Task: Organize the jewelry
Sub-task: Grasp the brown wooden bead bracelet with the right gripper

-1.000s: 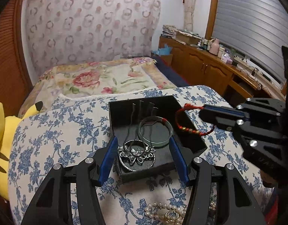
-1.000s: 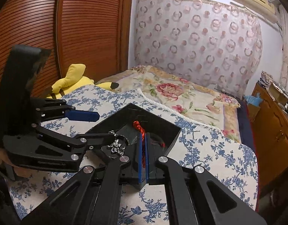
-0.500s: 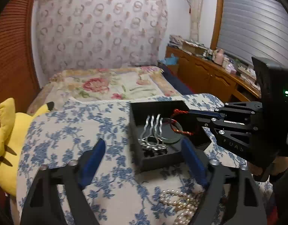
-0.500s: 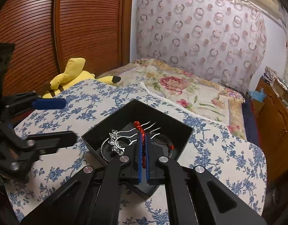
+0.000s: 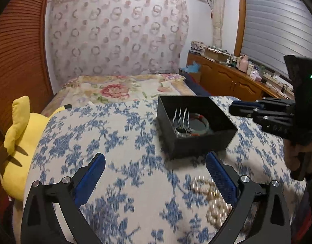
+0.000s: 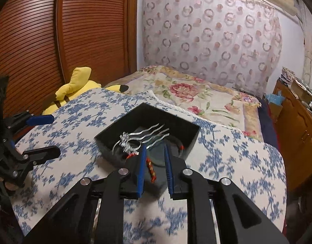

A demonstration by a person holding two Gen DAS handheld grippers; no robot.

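Note:
A black open box (image 5: 196, 128) sits on the blue-flowered cloth; it also shows in the right wrist view (image 6: 147, 120). Inside lie a silver hair comb (image 6: 143, 137), a green bangle (image 5: 198, 123) and a red braided bracelet (image 6: 151, 168). My right gripper (image 6: 155, 154) is open over the box's near edge, with the red bracelet loose between its fingers. My left gripper (image 5: 156, 170) is open and empty, held back from the box. A pearl necklace (image 5: 211, 201) lies on the cloth by its right finger.
A yellow plush toy (image 5: 17, 142) lies at the cloth's left edge. A flowered bed (image 5: 119, 89) is behind, a wooden wardrobe (image 6: 54, 40) to the left, and a cluttered wooden cabinet (image 5: 237, 81) along the right wall.
My right gripper opened and let go of the red bracelet, which now lies in the box. My left gripper pulled back and left, away from the box.

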